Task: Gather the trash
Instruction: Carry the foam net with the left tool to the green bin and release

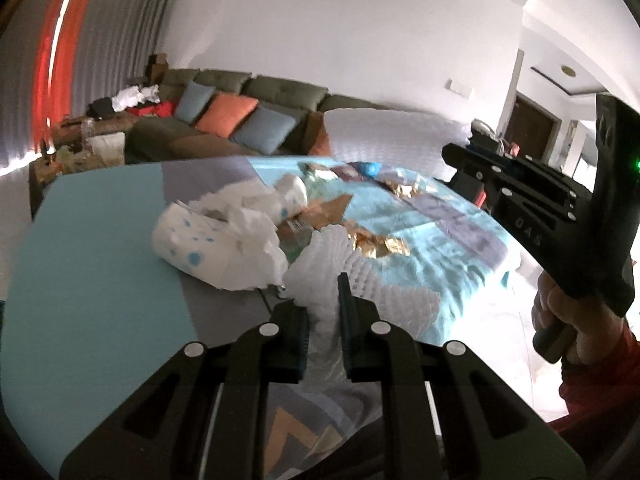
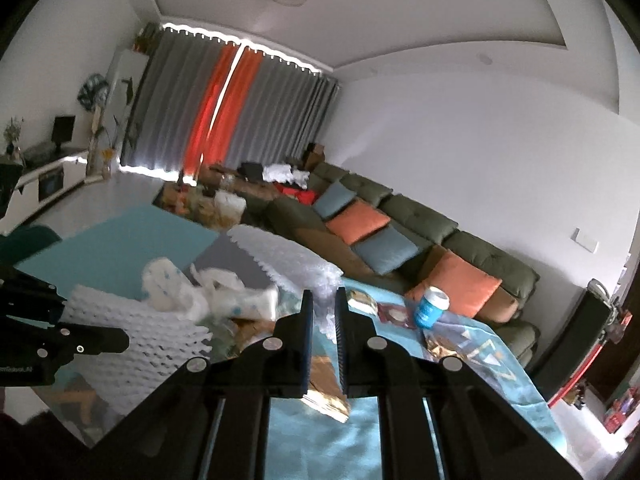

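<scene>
My left gripper [image 1: 323, 300] is shut on a white foam net sheet [image 1: 360, 280] and holds it over the table with the blue patterned cloth [image 1: 460, 248]. My right gripper [image 2: 322, 312] is shut on another white foam sheet [image 2: 280, 256], lifted above the table; that gripper also shows in the left wrist view [image 1: 520, 184]. On the cloth lie a rolled white diaper with blue spots [image 1: 192, 248], crumpled white tissue [image 1: 256, 236], gold wrappers [image 1: 376, 244] and a blue can [image 2: 430, 306].
A dark green sofa [image 2: 420, 216] with orange and blue cushions runs behind the table. A cluttered side table [image 1: 80, 148] stands by grey and orange curtains [image 2: 224, 112]. A TV bench [image 2: 48, 176] is at the far left. The left gripper's body [image 2: 48, 332] shows at left.
</scene>
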{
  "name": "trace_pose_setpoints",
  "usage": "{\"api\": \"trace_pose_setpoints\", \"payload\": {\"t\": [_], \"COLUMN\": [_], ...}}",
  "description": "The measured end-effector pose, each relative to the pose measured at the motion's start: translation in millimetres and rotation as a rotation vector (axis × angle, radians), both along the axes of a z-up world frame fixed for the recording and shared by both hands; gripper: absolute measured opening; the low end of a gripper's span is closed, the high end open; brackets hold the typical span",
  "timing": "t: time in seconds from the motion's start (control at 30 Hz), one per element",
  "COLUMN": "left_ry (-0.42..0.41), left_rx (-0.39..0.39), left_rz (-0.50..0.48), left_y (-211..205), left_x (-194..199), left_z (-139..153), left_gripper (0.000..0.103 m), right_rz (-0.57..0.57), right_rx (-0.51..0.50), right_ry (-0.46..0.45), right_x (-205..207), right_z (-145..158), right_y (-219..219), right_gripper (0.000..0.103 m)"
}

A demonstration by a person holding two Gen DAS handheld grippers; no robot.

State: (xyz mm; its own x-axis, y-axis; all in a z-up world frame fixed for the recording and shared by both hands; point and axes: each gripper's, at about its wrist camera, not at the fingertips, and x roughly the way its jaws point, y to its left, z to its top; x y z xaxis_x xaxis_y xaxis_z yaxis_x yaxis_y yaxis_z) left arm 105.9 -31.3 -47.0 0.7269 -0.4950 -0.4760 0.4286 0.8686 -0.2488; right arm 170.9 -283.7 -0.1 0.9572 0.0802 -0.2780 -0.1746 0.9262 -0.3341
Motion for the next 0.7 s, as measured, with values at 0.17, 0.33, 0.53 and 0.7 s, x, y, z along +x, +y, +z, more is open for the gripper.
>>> {"api": "trace_pose_setpoints", "payload": {"t": [0.17,0.33,0.53,0.7], "left_ry": [-0.053,-0.109,-0.166,-0.173], "left_rx": [-0.008,0.018,0.105,0.176], "left_rz": [0.094,0.249,0.478,0.66], "left_y": [27.4,70.3,128.1,180.1], "left_x": [-19.3,-34.2,-52.8,-63.9], "left_z": [17.5,33.8,47.6,53.9], "left_gripper": [0.013,0.013,0.013,0.013], "right_rz": [0.058,0.157,0.314,0.465], "right_rx": [0.017,0.064,0.133,0.177], "right_ry": [-0.027,-0.024,0.021,0.089], "right_x": [-5.5,1.8,17.9,32.4], "right_z": [6.7,10.0,14.0,13.9], "right_y": [20.0,47.0,90.1,136.5], "right_gripper": [0.009,0.009,0.009,0.009]}}
